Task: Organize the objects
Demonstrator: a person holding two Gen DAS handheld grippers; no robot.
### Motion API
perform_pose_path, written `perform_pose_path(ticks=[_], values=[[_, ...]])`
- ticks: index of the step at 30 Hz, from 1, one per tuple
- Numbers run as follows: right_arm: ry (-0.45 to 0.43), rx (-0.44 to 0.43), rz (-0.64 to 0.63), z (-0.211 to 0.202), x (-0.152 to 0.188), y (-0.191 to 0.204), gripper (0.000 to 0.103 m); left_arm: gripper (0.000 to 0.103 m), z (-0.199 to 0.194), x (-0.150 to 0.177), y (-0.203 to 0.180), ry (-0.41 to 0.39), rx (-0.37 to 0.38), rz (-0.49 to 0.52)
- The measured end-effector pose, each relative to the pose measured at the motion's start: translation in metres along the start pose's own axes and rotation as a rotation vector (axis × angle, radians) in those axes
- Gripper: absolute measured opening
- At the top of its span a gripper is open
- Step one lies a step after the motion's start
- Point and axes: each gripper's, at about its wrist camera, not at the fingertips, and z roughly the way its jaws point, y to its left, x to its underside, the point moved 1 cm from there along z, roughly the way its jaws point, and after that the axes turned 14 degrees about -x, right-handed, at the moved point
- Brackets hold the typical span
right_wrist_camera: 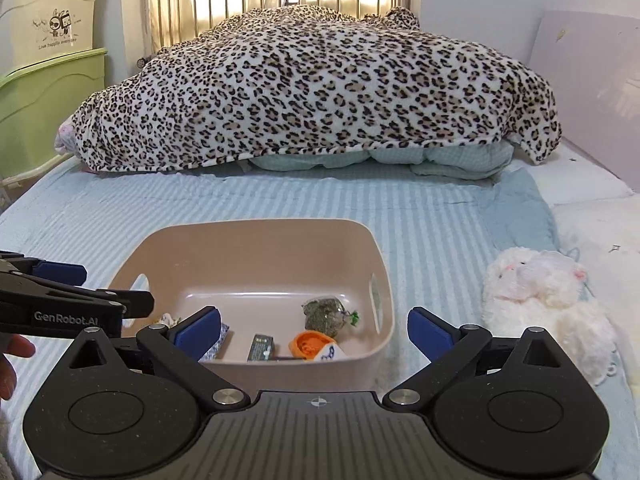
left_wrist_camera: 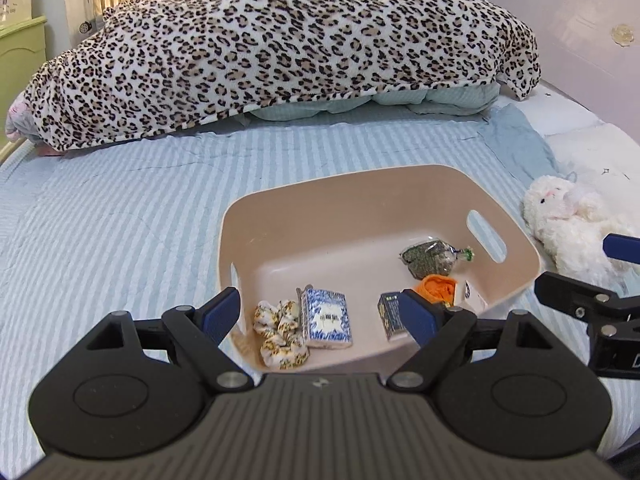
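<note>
A beige plastic basket (left_wrist_camera: 432, 184) (right_wrist_camera: 256, 228) sits on the striped bed. Inside lie a floral scrunchie (left_wrist_camera: 280, 334), a blue-and-white tissue pack (left_wrist_camera: 326, 318), a small dark box (left_wrist_camera: 390, 314) (right_wrist_camera: 261, 347), an orange item (left_wrist_camera: 438, 286) (right_wrist_camera: 310, 344), a white carton (left_wrist_camera: 472, 294) (right_wrist_camera: 330, 352) and a clear bag of green stuff (left_wrist_camera: 430, 258) (right_wrist_camera: 324, 312). My left gripper (left_wrist_camera: 320, 318) is open and empty just above the basket's near rim. My right gripper (right_wrist_camera: 316, 334) is open and empty, over the basket's near right corner. A white plush lamb (left_wrist_camera: 572, 226) (right_wrist_camera: 544, 300) lies on the bed right of the basket.
A leopard-print blanket (left_wrist_camera: 280, 48) (right_wrist_camera: 320, 92) is heaped over bedding at the far end. A pale headboard (left_wrist_camera: 568, 20) runs along the right. Green and cream drawers (right_wrist_camera: 44, 80) stand at the left. Striped bedsheet (left_wrist_camera: 112, 220) lies left of the basket.
</note>
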Motion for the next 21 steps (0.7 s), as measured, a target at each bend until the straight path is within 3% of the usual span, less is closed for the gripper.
perform_pose_path(ticks=[6,21], values=[[-0.010,0.005,-0.007,-0.027,0.016,0.006,0.102,0.087,-0.026,0.026,-0.001,-0.038,-0.021,0.039],[0.012,-0.051,0.014,-0.070,0.060,0.031,0.103,0.087,-0.078,0.080,0.017,-0.024,0.015,-0.019]])
